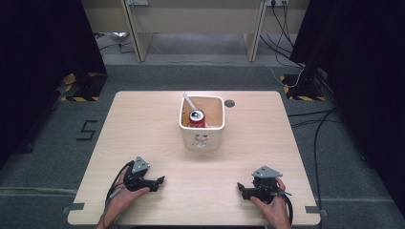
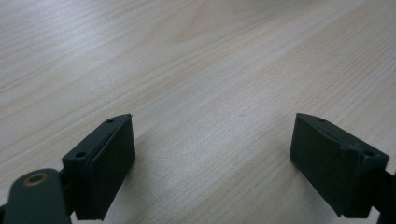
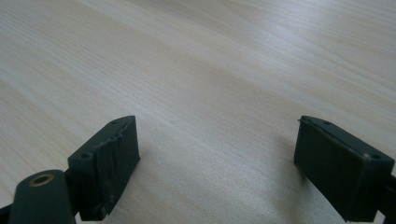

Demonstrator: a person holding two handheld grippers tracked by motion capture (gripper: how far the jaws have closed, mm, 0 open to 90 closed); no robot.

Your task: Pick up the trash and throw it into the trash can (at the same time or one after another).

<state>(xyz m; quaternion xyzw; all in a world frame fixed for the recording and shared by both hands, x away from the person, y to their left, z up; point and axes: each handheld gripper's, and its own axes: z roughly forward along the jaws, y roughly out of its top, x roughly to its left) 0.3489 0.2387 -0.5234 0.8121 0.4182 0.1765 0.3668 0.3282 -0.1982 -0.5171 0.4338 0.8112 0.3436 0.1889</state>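
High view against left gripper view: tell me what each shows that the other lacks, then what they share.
High view alone: the white bin mid-table holding a red can and a white straw-like stick, the right gripper, both hands, the floor. Left gripper view alone: the inner faces of its own two black jaws, set wide apart, nothing between them. Shared: the left gripper and the wooden table.

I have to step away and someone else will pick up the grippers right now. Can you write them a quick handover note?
Left gripper: open, empty, low over the table's near left side.
Right gripper: open, empty, low over the near right side.
White tub stands mid-table, beyond both grippers. Inside it: a red drink can, upright, and a white utensil leaning at the back.
Done: nothing gripped.
Left: reach forward to the tub and its contents.
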